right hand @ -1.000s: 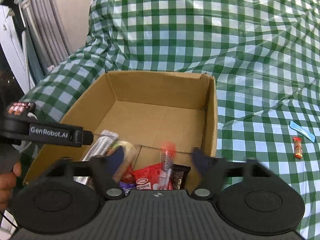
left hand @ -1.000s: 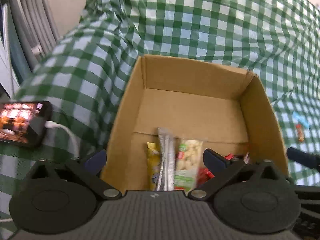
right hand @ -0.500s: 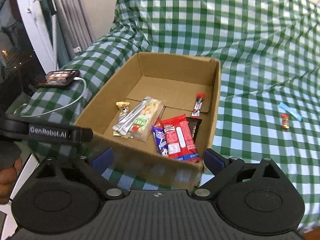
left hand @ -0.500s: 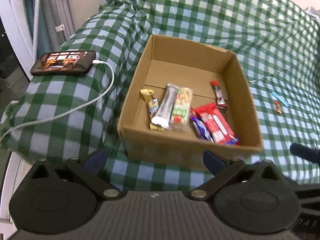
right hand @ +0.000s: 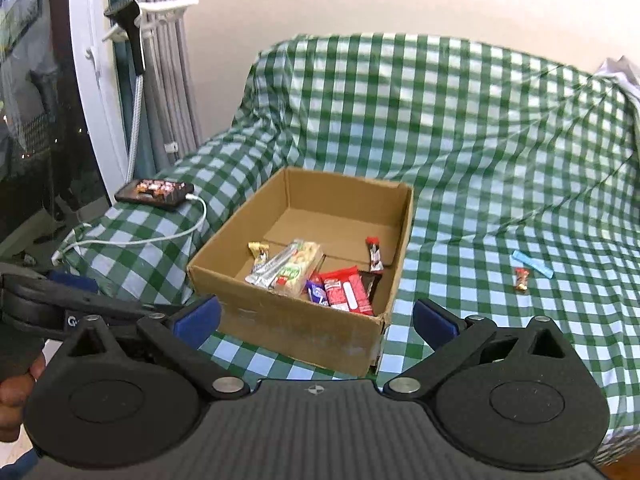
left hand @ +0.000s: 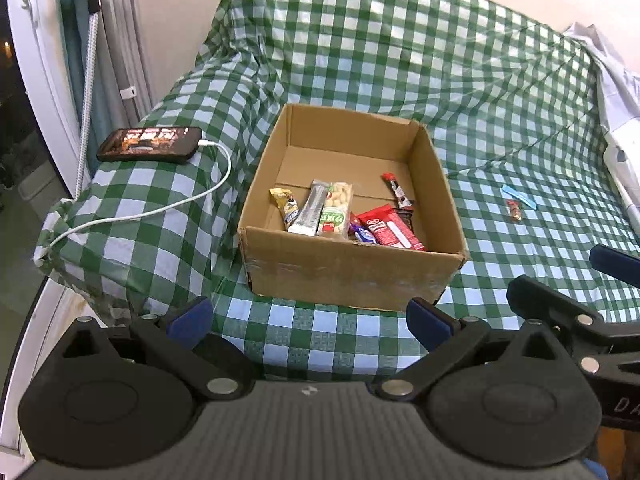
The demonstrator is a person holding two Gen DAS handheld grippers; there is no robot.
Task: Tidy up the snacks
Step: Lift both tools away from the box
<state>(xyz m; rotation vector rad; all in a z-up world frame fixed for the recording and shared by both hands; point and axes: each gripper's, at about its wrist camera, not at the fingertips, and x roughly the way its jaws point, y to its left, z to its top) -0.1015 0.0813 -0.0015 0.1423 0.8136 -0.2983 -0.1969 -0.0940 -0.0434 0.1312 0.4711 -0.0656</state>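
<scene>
An open cardboard box (left hand: pixel 352 276) sits on the green checked cover and holds several snacks: a red pack (left hand: pixel 390 228), a peanut pack (left hand: pixel 336 210), a silver bar (left hand: pixel 312 208) and a thin red stick (left hand: pixel 396 190). A small red candy (left hand: pixel 514 209) and a blue wrapper (left hand: pixel 518 196) lie loose on the cover to the box's right. My left gripper (left hand: pixel 308 320) hangs open in front of the box, holding nothing. My right gripper (right hand: pixel 316 318) is also short of the box (right hand: pixel 296 328); its jaws are opening with nothing between them.
A lit phone (left hand: pixel 150 145) with a white cable (left hand: pixel 160 210) lies on the padded arm left of the box. A window frame and curtain stand at the far left. White fabric (left hand: pixel 616 80) is at the right edge. A hand (right hand: pixel 16 396) holds the left gripper.
Both grippers have drawn back and up from inside the box to in front of it. The right gripper let go of the red stick, which now lies in the box, and its jaws widened.
</scene>
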